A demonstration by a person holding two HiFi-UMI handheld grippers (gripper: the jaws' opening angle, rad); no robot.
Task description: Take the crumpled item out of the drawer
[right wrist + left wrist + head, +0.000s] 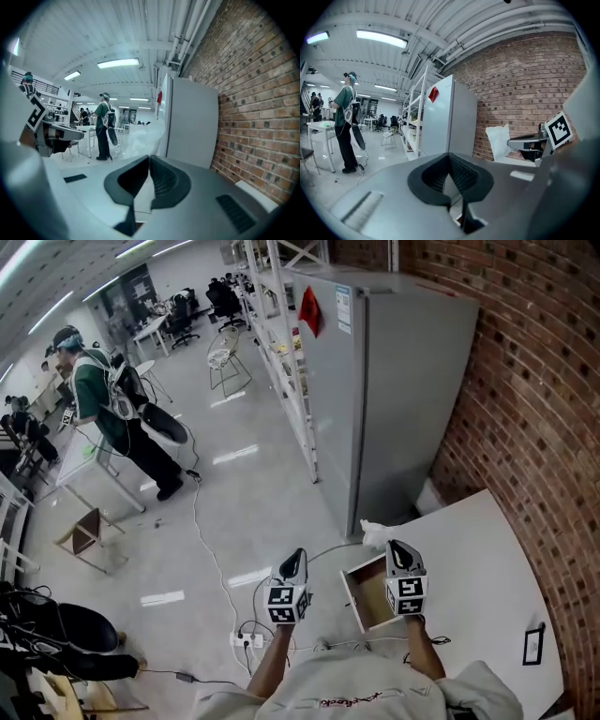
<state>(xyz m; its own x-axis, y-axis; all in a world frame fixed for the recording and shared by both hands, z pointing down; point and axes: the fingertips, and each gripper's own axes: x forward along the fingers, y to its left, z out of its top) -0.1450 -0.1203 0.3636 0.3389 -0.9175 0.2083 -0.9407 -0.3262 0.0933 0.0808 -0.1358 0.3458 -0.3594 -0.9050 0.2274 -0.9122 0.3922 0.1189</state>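
My right gripper (392, 546) is shut on a crumpled white item (375, 532), which hangs off its tips above the far edge of the open wooden drawer (367, 594). The right gripper view shows the right gripper (149, 161) with a strip of the crumpled white item (143, 136) pinched between its pads and the bulk sticking out beyond them. Level with it and to its left, my left gripper (298, 555) hangs over the floor, shut with nothing in it. From the left gripper (450, 159), the crumpled white item (499, 140) shows at the right gripper's tips (513, 142).
The drawer belongs to a white table (487, 559) against a brick wall (544, 381). A tall grey cabinet (394, 381) stands just beyond, with white shelving (281, 352) behind it. A person (103, 409) stands far off to the left. Cables and a power strip (246, 638) lie on the floor.
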